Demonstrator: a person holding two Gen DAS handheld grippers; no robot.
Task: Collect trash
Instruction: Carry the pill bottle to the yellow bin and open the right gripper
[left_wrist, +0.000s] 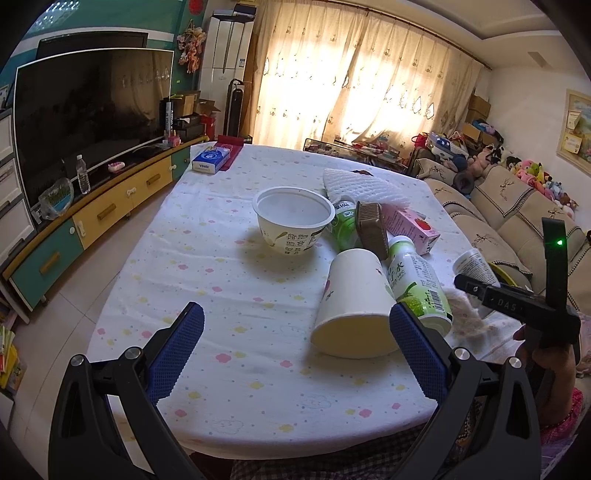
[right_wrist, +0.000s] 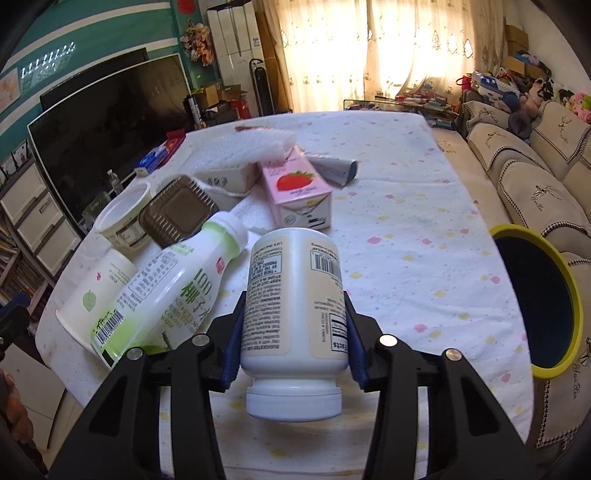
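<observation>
My right gripper (right_wrist: 293, 332) is shut on a white supplement bottle (right_wrist: 295, 295), cap toward the camera, held above the table. Left of it lie a green-and-white drink bottle (right_wrist: 170, 284), a paper cup (right_wrist: 99, 291), a brown tray (right_wrist: 177, 214), a yogurt cup (right_wrist: 122, 221), a pink strawberry carton (right_wrist: 299, 188) and white foam wrap (right_wrist: 236, 147). My left gripper (left_wrist: 295, 347) is open and empty above the near table edge, its right finger beside the tipped paper cup (left_wrist: 351, 299). The yogurt cup (left_wrist: 293, 219) stands farther back. The right gripper (left_wrist: 517, 299) shows at the right.
A yellow-rimmed dark bin (right_wrist: 535, 299) stands at the table's right side by the sofa (right_wrist: 535, 192). A grey tube (right_wrist: 332, 166) lies past the carton. A blue tissue pack (left_wrist: 210, 158) lies at the far left corner. A TV (left_wrist: 88, 114) stands left.
</observation>
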